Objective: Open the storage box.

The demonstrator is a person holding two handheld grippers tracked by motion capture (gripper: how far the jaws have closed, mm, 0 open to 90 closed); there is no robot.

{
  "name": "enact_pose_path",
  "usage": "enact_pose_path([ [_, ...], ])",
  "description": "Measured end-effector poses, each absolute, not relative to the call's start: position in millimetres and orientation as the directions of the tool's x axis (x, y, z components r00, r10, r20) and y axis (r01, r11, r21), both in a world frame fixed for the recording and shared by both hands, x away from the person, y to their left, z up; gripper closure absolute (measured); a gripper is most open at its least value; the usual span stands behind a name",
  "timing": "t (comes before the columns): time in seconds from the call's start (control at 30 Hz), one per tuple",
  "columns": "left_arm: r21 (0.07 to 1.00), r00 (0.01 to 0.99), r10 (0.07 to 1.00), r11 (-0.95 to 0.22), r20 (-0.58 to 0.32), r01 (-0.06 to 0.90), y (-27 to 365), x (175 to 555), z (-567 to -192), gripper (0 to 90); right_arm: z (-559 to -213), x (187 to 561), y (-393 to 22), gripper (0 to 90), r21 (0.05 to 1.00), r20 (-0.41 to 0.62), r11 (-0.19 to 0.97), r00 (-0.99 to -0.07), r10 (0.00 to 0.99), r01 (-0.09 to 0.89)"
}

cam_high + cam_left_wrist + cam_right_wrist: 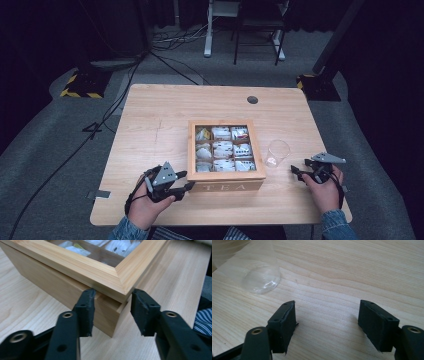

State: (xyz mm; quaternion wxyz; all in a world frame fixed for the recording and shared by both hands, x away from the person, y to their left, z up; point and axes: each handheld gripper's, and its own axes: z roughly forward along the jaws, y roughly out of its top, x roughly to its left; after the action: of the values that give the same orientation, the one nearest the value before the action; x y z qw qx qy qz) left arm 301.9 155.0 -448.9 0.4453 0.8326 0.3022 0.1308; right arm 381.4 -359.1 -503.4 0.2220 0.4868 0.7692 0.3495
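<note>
Wooden tea box (226,186) sits at the worktop's (160,120) near edge, its front-left corner between the left tool's (112,312) parted jaws, unpressed; right tool (327,325) gapes empty near a clear cup (259,277)

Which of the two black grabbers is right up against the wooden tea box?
The left gripper: its black jaws stand astride the near left corner of the wooden tea box. The right gripper sits apart, past the clear plastic cup.
</note>
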Motion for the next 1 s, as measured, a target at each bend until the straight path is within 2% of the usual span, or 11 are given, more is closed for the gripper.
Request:
enact_pose_path([
  [0.4,0.864,0.756,0.654,-0.369,-0.021,0.343,152.2,306.5,-432.1,37.2,-503.5,381.5,-358.8,29.4,0.754,-0.003,0.287,-0.434,0.901,0.591],
  [0.73,0.885,0.754,0.656,-0.373,0.039,0.279,152.2,313.9,-408.1,34.7,-503.5,381.4,-358.7,29.3,0.753,-0.002,0.285,-0.432,0.902,0.593],
  [1.0,0.892,0.753,0.656,-0.368,0.05,0.262,151.9,318.8,-396.2,34.7,-503.5,381.6,-358.8,29.3,0.754,-0.002,0.287,-0.434,0.901,0.591],
])
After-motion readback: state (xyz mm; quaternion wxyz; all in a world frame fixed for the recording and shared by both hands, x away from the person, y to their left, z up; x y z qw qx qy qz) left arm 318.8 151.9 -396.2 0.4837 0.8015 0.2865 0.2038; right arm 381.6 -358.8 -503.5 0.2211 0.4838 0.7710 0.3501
